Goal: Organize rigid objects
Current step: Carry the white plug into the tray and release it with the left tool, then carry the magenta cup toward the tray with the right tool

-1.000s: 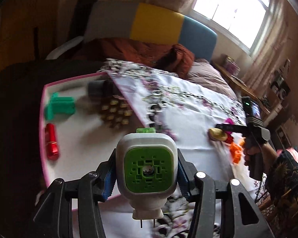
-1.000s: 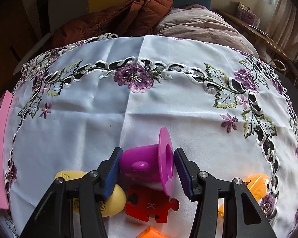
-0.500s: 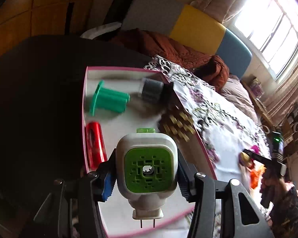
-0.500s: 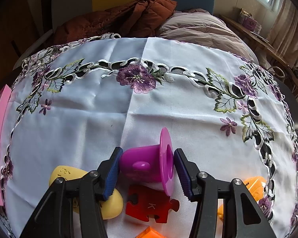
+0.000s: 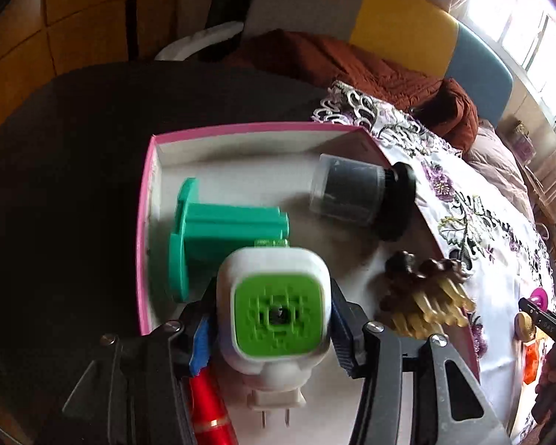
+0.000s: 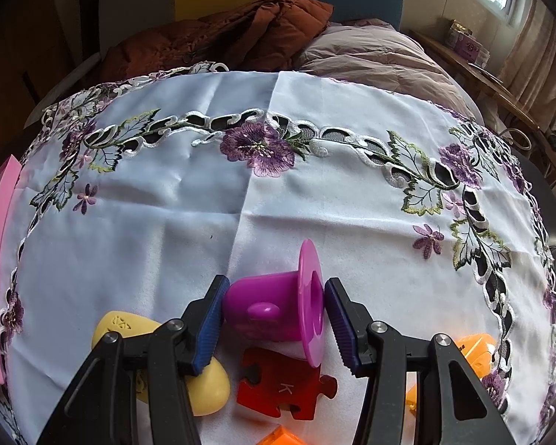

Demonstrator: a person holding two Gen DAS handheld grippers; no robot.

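White-and-green plastic, a plug-in device (image 5: 278, 315), sits clamped between the fingers of the left gripper (image 5: 274, 328) above the pink-rimmed tray (image 5: 144, 222), which already holds a red cylinder (image 5: 209, 411), a teal spool (image 5: 218, 237), a brown-and-yellow comb-like piece (image 5: 422, 296) and, farthest off, a dark jar (image 5: 348, 193), so the sorting looks roughly half done with this piece not yet set down. On the embroidered cloth over the worktop (image 6: 166, 222), the right gripper (image 6: 274, 311) has its fingers pressed on a magenta flanged cup (image 6: 281, 307), lying among what I judge still waits: a yellow egg shape (image 6: 204, 382), a red puzzle piece (image 6: 281, 382) and orange pieces (image 6: 474, 352).
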